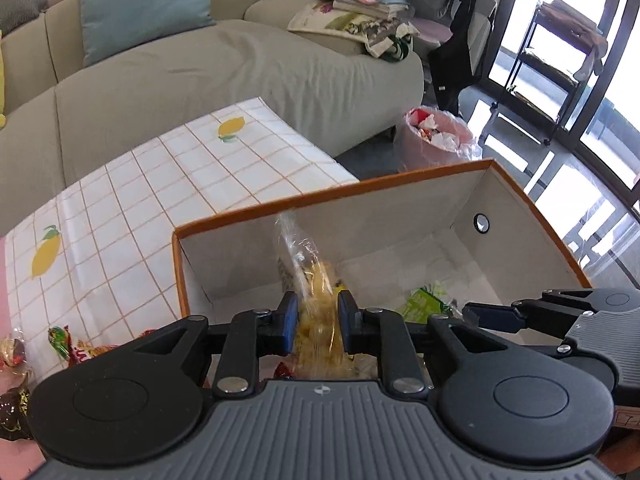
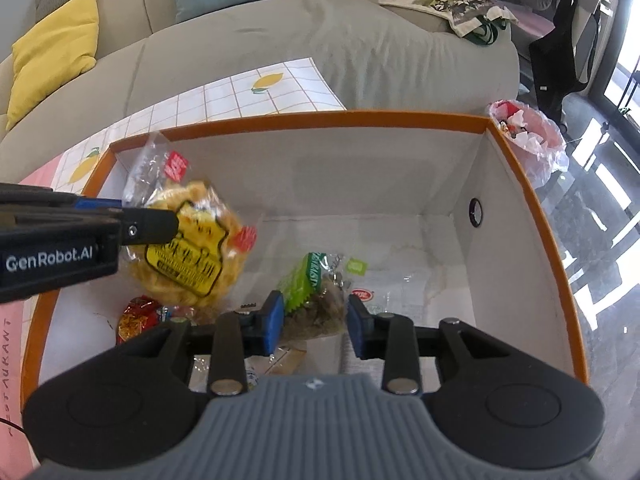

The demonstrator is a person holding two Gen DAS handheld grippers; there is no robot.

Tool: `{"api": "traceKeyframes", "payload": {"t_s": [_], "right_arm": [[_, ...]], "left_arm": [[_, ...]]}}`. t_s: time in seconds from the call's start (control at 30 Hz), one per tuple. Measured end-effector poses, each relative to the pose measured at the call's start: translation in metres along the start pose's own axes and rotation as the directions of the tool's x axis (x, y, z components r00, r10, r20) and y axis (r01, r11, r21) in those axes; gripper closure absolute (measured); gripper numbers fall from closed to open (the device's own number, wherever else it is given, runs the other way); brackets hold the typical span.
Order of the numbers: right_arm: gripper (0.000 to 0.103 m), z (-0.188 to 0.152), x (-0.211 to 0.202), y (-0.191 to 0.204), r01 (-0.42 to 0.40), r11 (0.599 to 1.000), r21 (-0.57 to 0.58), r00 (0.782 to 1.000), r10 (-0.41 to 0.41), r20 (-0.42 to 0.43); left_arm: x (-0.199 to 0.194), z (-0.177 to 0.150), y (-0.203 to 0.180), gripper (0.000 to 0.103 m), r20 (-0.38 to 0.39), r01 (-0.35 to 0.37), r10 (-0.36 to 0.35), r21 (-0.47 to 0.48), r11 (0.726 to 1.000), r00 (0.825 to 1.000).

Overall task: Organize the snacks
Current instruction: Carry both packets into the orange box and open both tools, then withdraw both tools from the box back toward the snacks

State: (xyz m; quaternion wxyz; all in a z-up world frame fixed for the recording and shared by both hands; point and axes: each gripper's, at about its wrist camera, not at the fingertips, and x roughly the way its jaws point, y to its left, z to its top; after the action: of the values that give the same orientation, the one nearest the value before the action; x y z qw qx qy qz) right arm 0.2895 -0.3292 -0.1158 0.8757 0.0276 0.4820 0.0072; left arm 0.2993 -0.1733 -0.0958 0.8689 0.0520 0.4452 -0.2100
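Note:
An orange-rimmed white box (image 1: 320, 197) (image 2: 320, 115) stands on the checked lemon tablecloth (image 1: 160, 184). My left gripper (image 1: 318, 320) reaches in over the box's left half, shut on a clear bag of yellow puffed snacks (image 1: 316, 308) (image 2: 188, 248) that hangs off the floor. My right gripper (image 2: 316, 318) is low in the middle of the box with a green-topped bag of brown snacks (image 2: 314, 300) (image 1: 424, 303) filling the gap between its blue pads. A red packet (image 2: 138, 318) and flat clear wrappers lie on the box floor.
Several loose wrapped sweets (image 1: 60, 340) lie on the table left of the box. Behind the table is a beige sofa (image 1: 200, 72) with cushions. A pink-lined waste bin (image 1: 436, 136) stands on the floor to the right, with a glass door beyond.

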Motion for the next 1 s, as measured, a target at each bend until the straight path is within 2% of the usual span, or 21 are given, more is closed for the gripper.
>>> {"api": "traceKeyframes", "payload": {"t_s": [0.03, 0.1, 0.17, 0.23, 0.33, 0.43, 0.5, 0.63, 0.77, 0.87, 1.0], "right_arm": [[0.068, 0.0, -0.002, 0.001, 0.008, 1.0, -0.004, 1.0, -0.008, 0.002], [0.059, -0.001, -0.006, 0.001, 0.022, 1.0, -0.012, 1.0, -0.022, 0.007], [0.053, 0.0, -0.009, 0.001, 0.035, 0.999, -0.012, 0.999, -0.035, 0.012], [0.051, 0.001, -0.014, 0.0, 0.05, 0.999, -0.008, 0.999, -0.05, 0.019], [0.046, 0.002, -0.024, 0.001, 0.067, 0.998, -0.003, 0.997, -0.067, 0.035], [0.042, 0.001, -0.038, 0.005, 0.079, 0.997, -0.01, 0.994, -0.078, 0.071], [0.035, -0.002, -0.051, 0.012, 0.078, 0.997, -0.014, 0.991, -0.076, 0.112], [0.029, -0.011, -0.078, 0.025, 0.057, 0.998, 0.001, 0.977, -0.056, 0.206], [0.028, -0.024, -0.099, 0.036, 0.019, 0.999, 0.042, 0.963, -0.03, 0.269], [0.027, -0.033, -0.113, 0.048, -0.008, 0.998, 0.06, 0.951, -0.011, 0.309], [0.023, -0.046, -0.128, 0.073, -0.047, 0.998, 0.047, 0.93, 0.026, 0.365]], "left_arm": [[-0.003, 0.001, 0.0, 0.074, 0.007, -0.001, 0.001, 0.002, 1.0, 1.0], [-0.009, 0.002, 0.0, 0.061, 0.018, -0.001, 0.001, 0.008, 1.0, 1.0], [-0.017, 0.005, 0.001, 0.056, 0.03, -0.002, 0.002, 0.011, 1.0, 1.0], [-0.026, 0.006, 0.0, 0.054, 0.05, -0.001, 0.0, 0.016, 1.0, 0.999], [-0.041, 0.008, -0.001, 0.045, 0.08, -0.007, 0.005, 0.029, 1.0, 0.997], [-0.059, 0.005, -0.002, 0.037, 0.123, -0.019, 0.011, 0.06, 0.998, 0.992], [-0.07, 0.002, -0.003, 0.029, 0.143, -0.036, 0.024, 0.083, 0.996, 0.989], [-0.091, -0.007, -0.001, 0.027, 0.179, -0.072, 0.053, 0.1, 0.992, 0.982], [-0.113, -0.021, 0.005, 0.015, 0.206, -0.076, 0.055, 0.092, 0.993, 0.977], [-0.132, -0.033, 0.015, 0.014, 0.224, -0.075, 0.059, 0.061, 0.995, 0.973], [-0.156, -0.051, 0.035, 0.013, 0.248, -0.116, 0.108, 0.015, 0.993, 0.963]]}}
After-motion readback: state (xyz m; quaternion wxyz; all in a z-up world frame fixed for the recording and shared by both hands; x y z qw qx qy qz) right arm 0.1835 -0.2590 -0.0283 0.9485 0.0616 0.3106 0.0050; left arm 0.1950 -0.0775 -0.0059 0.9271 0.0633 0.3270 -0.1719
